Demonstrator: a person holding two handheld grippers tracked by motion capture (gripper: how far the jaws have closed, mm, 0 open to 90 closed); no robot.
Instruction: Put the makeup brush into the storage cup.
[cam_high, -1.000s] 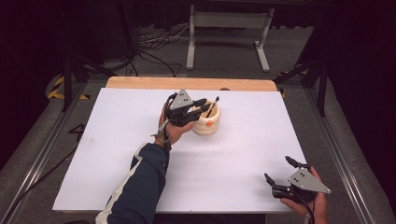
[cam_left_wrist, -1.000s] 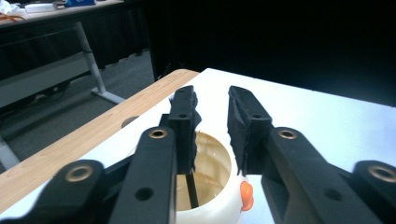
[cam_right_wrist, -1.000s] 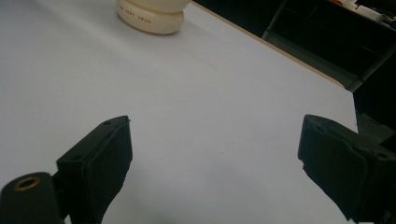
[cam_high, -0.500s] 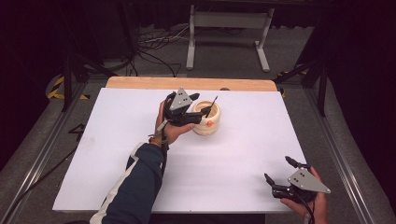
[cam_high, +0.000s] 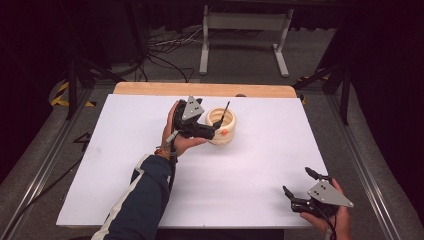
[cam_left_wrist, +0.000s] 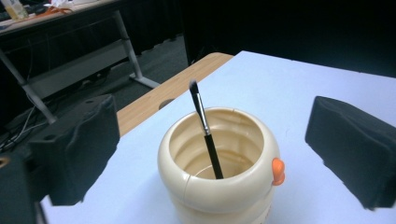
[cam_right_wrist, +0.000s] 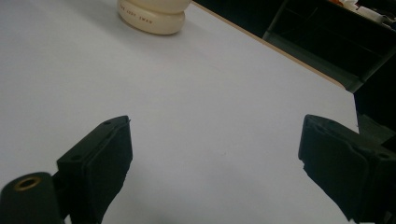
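Observation:
A cream pot (cam_high: 221, 126) with a small orange knob stands on the white table top (cam_high: 115, 150), a little behind its middle. A thin black paintbrush (cam_high: 224, 112) leans inside it, bristles up. My left gripper (cam_high: 214, 131) is at the pot's left side, open and holding nothing. In the left gripper view the pot (cam_left_wrist: 219, 191) and brush (cam_left_wrist: 205, 133) sit just ahead, between the wide-apart jaws of the left gripper (cam_left_wrist: 215, 140). My right gripper (cam_high: 298, 181) rests open near the front right corner; in its own view the right gripper (cam_right_wrist: 217, 154) has bare table between its jaws and the pot (cam_right_wrist: 152, 14) far off.
A wooden strip (cam_high: 150, 89) runs along the table's far edge. Beyond it stand a grey metal frame (cam_high: 245, 22) and cables (cam_high: 165, 45) on the floor. Metal rails (cam_high: 50, 150) flank the table on both sides.
The left gripper has drawn back slightly to the left from over the pot's mouth. The brush stands in the pot on its own. The right gripper has not moved.

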